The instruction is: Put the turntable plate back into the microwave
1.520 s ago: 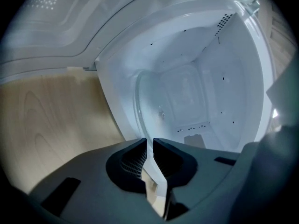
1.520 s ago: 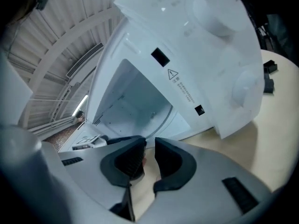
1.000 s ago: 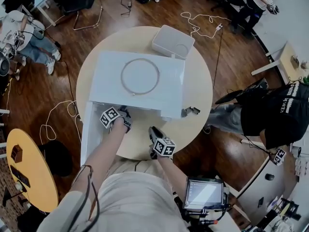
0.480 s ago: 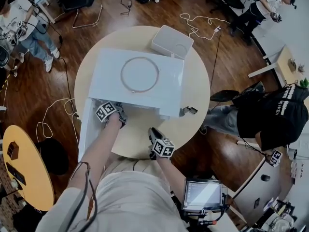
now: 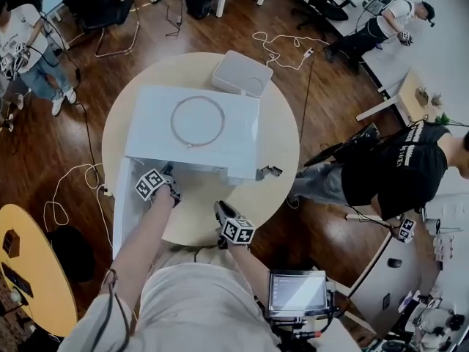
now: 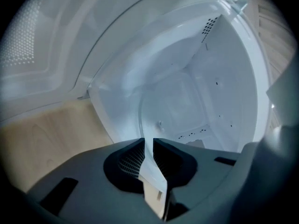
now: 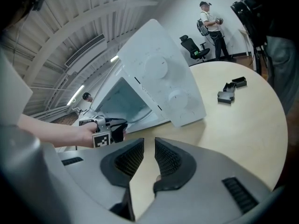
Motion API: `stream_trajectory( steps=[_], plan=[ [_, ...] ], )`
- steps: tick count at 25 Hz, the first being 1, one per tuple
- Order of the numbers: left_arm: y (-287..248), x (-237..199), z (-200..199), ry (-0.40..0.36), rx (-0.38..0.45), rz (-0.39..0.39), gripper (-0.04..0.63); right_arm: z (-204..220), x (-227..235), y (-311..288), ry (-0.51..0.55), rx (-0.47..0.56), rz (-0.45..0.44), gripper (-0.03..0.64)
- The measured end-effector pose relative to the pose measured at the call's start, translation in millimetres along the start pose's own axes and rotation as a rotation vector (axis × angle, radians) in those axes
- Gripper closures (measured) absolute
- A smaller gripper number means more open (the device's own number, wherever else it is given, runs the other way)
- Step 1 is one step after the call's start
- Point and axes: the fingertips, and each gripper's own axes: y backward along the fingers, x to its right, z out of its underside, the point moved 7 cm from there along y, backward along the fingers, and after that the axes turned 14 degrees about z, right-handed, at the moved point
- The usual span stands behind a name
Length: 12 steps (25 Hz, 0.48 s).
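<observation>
The white microwave [image 5: 190, 130] stands on the round table with its door [image 5: 121, 204] swung open to the left. My left gripper [image 5: 167, 185] is at the mouth of the cavity. In the left gripper view it [image 6: 148, 146] is shut on the rim of the clear glass turntable plate [image 6: 173, 106], which reaches into the cavity over the floor. A thin roller ring [image 5: 197, 121] lies on top of the microwave. My right gripper [image 5: 220, 213] hovers over the table's near edge. Its jaws [image 7: 149, 146] stand a narrow slit apart with nothing between them.
A white box [image 5: 242, 73] sits on the table behind the microwave. A small dark part [image 5: 266, 172] lies on the wooden table [image 5: 282, 145] to the right of the microwave. People, chairs and cables are on the floor around.
The head camera has shifted, so everything sits a little lower-left in the picture. The left gripper has rolled slightly at the microwave's mouth. The right gripper has kept still.
</observation>
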Motion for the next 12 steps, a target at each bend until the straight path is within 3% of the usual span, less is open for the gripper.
stream_trajectory(
  steps=[3, 8, 12],
  plan=[
    [10.8, 14.0, 4.8, -0.039, 0.014, 0.036, 0.552, -13.0, 3.0, 14.0, -0.004, 0.049, 0.014, 0.563],
    [35.8, 52.0, 21.9, -0.162, -0.030, 0.122, 0.552, -42.0, 8.2, 47.6, -0.004, 0.150, 0.028, 0.563],
    [67.7, 79.3, 52.5, -0.335, -0.068, 0.166, 0.552, -59.0, 16.1, 83.5, -0.024, 0.229, 0.011, 0.563]
  ],
)
